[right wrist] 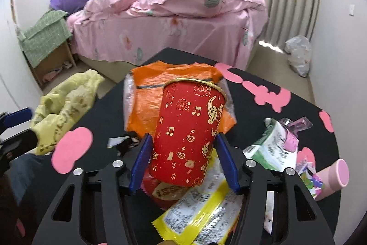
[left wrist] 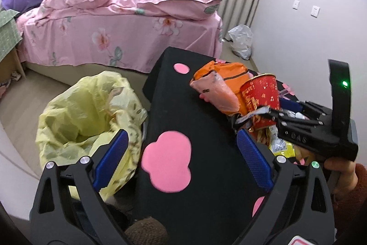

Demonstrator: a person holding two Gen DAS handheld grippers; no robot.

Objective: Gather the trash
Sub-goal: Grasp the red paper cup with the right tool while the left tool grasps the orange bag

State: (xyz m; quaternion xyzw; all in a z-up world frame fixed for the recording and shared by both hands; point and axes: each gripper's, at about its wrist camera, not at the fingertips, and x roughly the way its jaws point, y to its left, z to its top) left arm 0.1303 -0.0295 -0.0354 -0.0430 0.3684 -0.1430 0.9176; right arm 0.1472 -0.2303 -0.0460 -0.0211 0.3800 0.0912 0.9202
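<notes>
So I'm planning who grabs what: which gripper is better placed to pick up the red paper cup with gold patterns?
The right gripper: the red paper cup already stands between its open blue pads. The left gripper hangs open beside the yellow-lined trash bin, with only black tablecloth between its pads.

On my black table [right wrist: 110,107] I count one red paper cup [right wrist: 188,137], one orange bag [right wrist: 160,88], one yellow wrapper [right wrist: 197,210], one green-and-white carton [right wrist: 273,148], one pink cup [right wrist: 335,178], and beside it one yellow-lined trash bin [left wrist: 87,116].
</notes>
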